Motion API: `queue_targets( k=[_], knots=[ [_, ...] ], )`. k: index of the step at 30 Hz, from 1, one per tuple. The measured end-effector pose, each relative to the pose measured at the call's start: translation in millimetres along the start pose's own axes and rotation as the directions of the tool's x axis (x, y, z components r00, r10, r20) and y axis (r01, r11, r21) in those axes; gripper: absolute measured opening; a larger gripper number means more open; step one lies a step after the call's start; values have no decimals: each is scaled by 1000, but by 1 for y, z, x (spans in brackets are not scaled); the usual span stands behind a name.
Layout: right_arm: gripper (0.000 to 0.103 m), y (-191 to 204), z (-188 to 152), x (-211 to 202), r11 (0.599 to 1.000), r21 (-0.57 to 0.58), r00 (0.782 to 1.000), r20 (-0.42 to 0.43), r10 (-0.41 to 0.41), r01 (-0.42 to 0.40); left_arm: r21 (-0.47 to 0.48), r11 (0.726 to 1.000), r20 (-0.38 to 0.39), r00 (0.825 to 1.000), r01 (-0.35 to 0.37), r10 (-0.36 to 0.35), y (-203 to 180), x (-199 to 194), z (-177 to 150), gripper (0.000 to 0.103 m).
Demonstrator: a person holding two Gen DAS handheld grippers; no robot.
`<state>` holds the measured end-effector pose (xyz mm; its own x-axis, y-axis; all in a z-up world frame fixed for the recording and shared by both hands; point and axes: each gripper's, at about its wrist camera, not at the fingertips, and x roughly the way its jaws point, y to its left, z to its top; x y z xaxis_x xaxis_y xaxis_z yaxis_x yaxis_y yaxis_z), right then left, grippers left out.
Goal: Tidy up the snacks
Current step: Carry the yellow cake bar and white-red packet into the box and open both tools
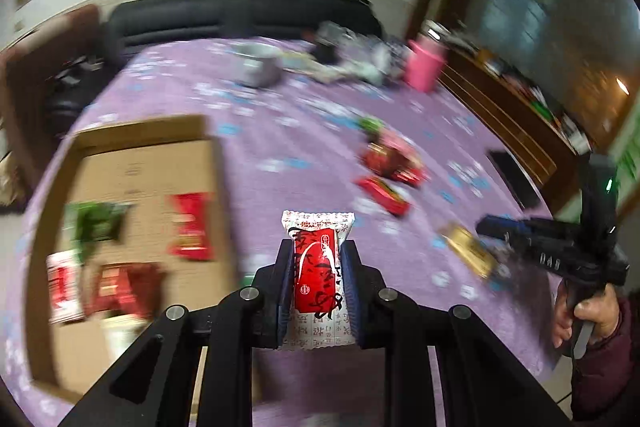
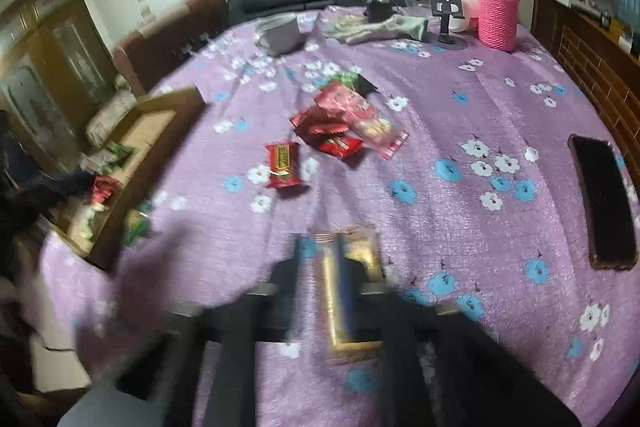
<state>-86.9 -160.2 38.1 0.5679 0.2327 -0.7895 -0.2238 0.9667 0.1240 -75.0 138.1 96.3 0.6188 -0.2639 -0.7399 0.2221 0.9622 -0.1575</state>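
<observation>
My left gripper [image 1: 318, 247] is shut on a red and white snack packet [image 1: 318, 267] and holds it above the purple cloth, just right of the cardboard box [image 1: 140, 163]. The box holds several packets, red ones [image 1: 190, 227] and a green one [image 1: 98, 223]. My right gripper [image 2: 320, 247] is over a gold snack packet [image 2: 352, 287] that lies between its fingers; blur hides how far they close. That gripper [image 1: 496, 227] and gold packet [image 1: 468, 251] also show in the left wrist view. A pile of red snacks [image 2: 340, 123] lies mid-table, with one red packet [image 2: 283, 165] apart.
A black phone [image 2: 604, 203] lies at the right edge. A pink-sleeved flask [image 2: 496, 11], a phone stand [image 2: 446, 11], a grey bowl [image 2: 280, 33] and a folded cloth [image 2: 380, 27] stand at the far side. A green packet [image 2: 136, 227] lies beside the box.
</observation>
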Motion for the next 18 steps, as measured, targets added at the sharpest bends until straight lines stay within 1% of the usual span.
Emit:
queue_targets(
  k=[1, 2, 4, 5, 6, 7, 8, 9, 12, 15, 18],
  knots=[
    [65, 0, -1, 5, 1000, -8, 1000, -5, -27, 27, -16, 1000, 11, 1000, -16, 16, 10, -6, -1, 23],
    [66, 0, -2, 10, 999, -14, 999, -19, -37, 37, -34, 999, 23, 999, -38, 39, 24, -15, -2, 23],
    [66, 0, -7, 21, 999, -19, 996, -73, -45, 44, -60, 996, 32, 997, -72, 74, 44, -25, -8, 23],
    [65, 1, -9, 26, 998, -21, 994, -94, -53, 51, -79, 992, 32, 994, -98, 101, 57, -29, -11, 23],
    [60, 3, -12, 31, 998, -30, 991, -116, -66, 63, -92, 989, 30, 992, -116, 119, 65, -30, -13, 23],
    [59, 7, -15, 31, 995, -52, 990, -104, -91, 86, -104, 985, 27, 990, -136, 140, 74, -32, -15, 23],
    [47, 9, -16, 30, 996, -58, 992, -104, -78, 73, -116, 981, 21, 987, -158, 161, 83, -32, -17, 23],
    [33, 11, -16, 28, 997, -57, 992, -111, -67, 60, -127, 975, 14, 983, -180, 183, 91, -32, -19, 23],
    [32, 12, -19, 26, 996, -57, 992, -110, -68, 62, -145, 963, -3, 973, -227, 229, 110, -29, -25, 24],
    [32, 6, -20, 18, 1000, -6, 995, -93, -30, 29, -160, 953, -15, 966, -259, 260, 122, -24, -27, 24],
    [32, 10, -11, 4, 1000, 9, 999, -50, -14, 15, -190, 946, -19, 964, -264, 265, 133, -20, -26, 25]
  ],
)
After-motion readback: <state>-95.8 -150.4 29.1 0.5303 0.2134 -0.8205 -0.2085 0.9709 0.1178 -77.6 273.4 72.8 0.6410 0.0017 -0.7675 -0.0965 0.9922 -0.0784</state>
